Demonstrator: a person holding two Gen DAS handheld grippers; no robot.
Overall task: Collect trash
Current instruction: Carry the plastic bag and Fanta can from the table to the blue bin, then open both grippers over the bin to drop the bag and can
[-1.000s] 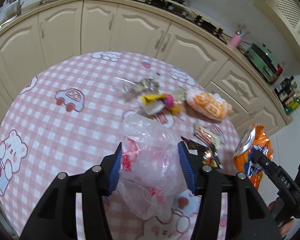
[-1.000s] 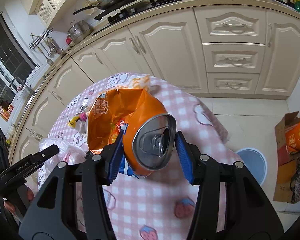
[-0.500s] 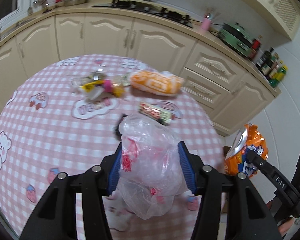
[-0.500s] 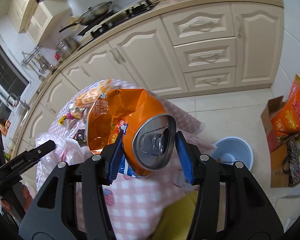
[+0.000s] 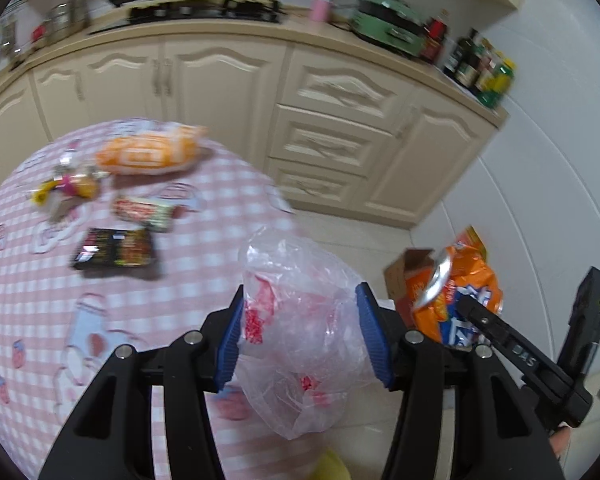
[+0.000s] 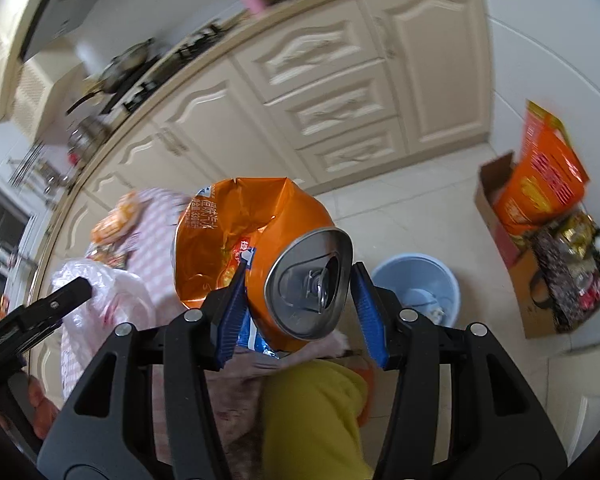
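Round table (image 5: 28, 300) in pink checked cloth — wrappers lying on it

An orange snack bag (image 5: 148, 154), a red-and-green wrapper (image 5: 142, 212), a dark packet (image 5: 116, 248) and a small yellow-pink clump (image 5: 66, 188) lie there — well apart from the blue bin (image 6: 418, 284) on the tiled floor (image 6: 420, 216).

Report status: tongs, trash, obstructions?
Left tongs shut on plastic bag. Right tongs shut on crushed can. Blue bin ahead, path clear.

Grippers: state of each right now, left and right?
Left gripper: closed on a crumpled clear plastic bag.
Right gripper: closed on a crushed orange can.
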